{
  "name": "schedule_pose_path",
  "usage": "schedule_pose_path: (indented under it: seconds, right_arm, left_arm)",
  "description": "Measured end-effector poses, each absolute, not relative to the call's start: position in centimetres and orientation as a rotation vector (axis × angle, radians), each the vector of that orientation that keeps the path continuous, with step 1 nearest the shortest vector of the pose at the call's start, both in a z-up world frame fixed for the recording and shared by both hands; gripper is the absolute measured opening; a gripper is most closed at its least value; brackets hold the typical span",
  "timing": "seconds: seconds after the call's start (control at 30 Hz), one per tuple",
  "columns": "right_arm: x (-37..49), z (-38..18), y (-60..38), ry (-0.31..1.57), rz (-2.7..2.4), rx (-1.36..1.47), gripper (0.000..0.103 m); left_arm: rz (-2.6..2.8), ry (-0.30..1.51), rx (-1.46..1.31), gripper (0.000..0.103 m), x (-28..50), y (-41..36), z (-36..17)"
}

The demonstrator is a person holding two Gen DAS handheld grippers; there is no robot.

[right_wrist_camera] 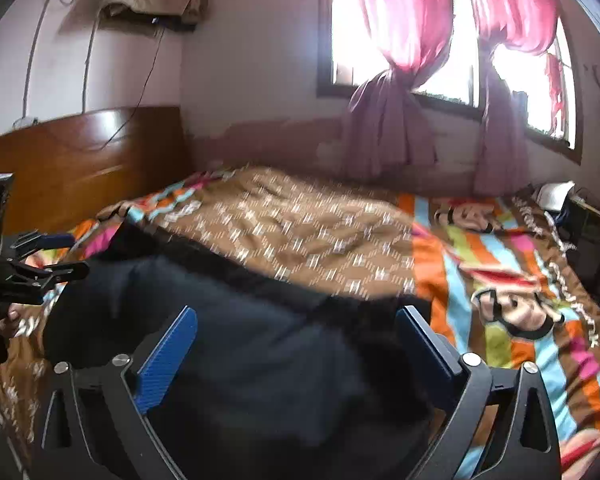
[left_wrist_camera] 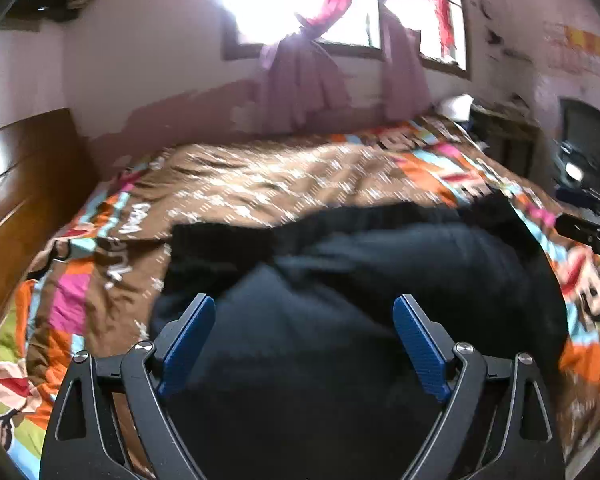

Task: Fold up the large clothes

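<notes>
A large black garment [left_wrist_camera: 380, 272] lies on the bed near its front edge, with a ribbed dark band along its far side. It also shows in the right wrist view [right_wrist_camera: 228, 328]. My left gripper [left_wrist_camera: 304, 304] is open above the garment's near part, blue pads wide apart, holding nothing. My right gripper [right_wrist_camera: 296, 316] is open above the garment as well, empty. The left gripper appears at the left edge of the right wrist view [right_wrist_camera: 40, 256], and the right gripper at the right edge of the left wrist view [left_wrist_camera: 596, 228].
The bed has a colourful patterned quilt [left_wrist_camera: 284, 184] with brown centre and striped borders [right_wrist_camera: 500, 264]. A wooden headboard [right_wrist_camera: 80, 160] stands at the left. A window with pink curtains [right_wrist_camera: 400, 32] is behind the bed. Cluttered furniture [left_wrist_camera: 504, 128] stands at the far right.
</notes>
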State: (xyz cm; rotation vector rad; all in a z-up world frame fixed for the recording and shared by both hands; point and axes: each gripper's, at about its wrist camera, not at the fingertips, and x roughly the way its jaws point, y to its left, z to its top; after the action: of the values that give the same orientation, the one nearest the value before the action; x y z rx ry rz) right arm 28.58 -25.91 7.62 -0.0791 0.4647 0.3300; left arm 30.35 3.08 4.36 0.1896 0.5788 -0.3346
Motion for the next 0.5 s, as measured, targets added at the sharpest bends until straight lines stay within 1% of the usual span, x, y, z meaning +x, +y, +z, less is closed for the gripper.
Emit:
schedule_pose_path:
  seconds: [0.17,0.3,0.4,0.5]
  right_arm:
    - [26.5,2.7,-24.6,0.593,0.377,-0.048,0.101]
    - [26.6,-0.9,-24.2,0.685,0.386,0.001,0.101]
    - [27.8,-2.6,-24.1,0.743,0.369,0.05,0.101]
    - [29.2,-2.8,-23.7,0.722,0.355,0.06,0.102]
  left_arm:
    - [-0.416,0.664,0.231,0.087,28.6,2.2,1.0]
    - [-0.435,0.726,0.19,0.087,28.6,2.2,-1.4]
    - [-0.415,0.733,0.192,0.087,28.9,1.9,-2.4]
    - [-0.395,0.746,0.206,0.088,29.8,1.2,-2.8]
